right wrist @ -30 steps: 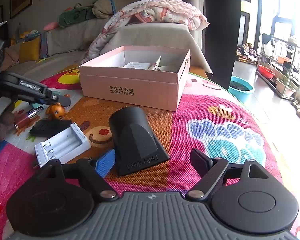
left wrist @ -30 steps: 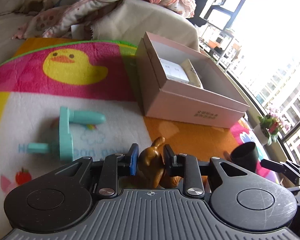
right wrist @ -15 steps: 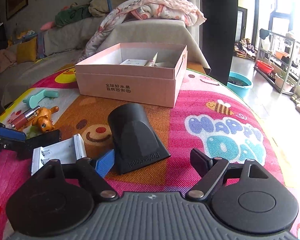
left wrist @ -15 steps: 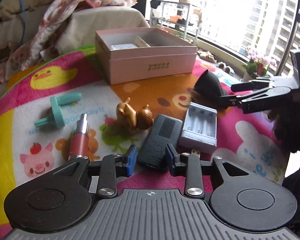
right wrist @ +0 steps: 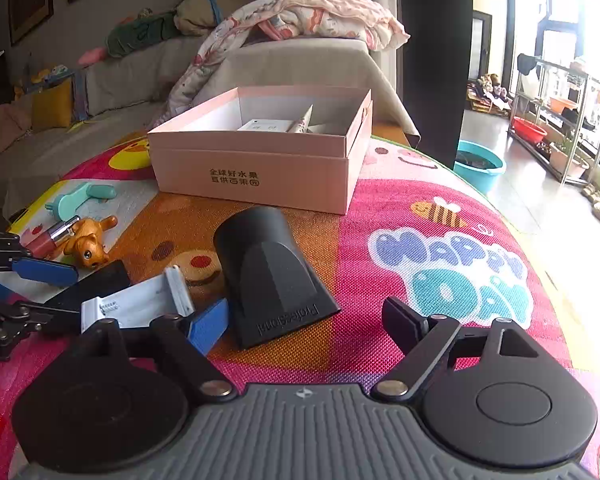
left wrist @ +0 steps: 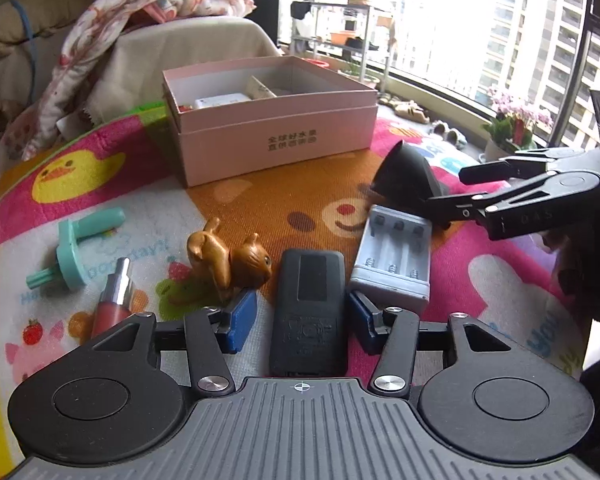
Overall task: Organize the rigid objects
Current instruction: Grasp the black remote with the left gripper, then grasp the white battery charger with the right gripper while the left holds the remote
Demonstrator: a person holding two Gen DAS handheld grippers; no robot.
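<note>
My left gripper [left wrist: 300,322] is spread wide with the black remote control [left wrist: 309,296] lying flat between its blue pads [left wrist: 240,316]; neither pad touches it yet. My right gripper [right wrist: 300,322] is also spread and holds nothing, its fingers set either side of the wide end of the black hair-dryer nozzle [right wrist: 270,276]. The pink cardboard box [left wrist: 276,140], where I judge these things belong, sits open further back on the play mat [left wrist: 268,200], already holding a few small items.

To take the remote well, I want to slide a little further forward so the pads meet its long edges near the middle, then close evenly so it does not twist out. The grey battery charger [left wrist: 394,256] lies just beside the remote on one side and the golden squirrel figure [left wrist: 228,256] near the other pad, so I must keep the fingers low and narrow enough not to nudge either. The teal plastic piece [left wrist: 76,248] and the pink lip-gloss tube [left wrist: 114,300] lie apart, out of my way.
</note>
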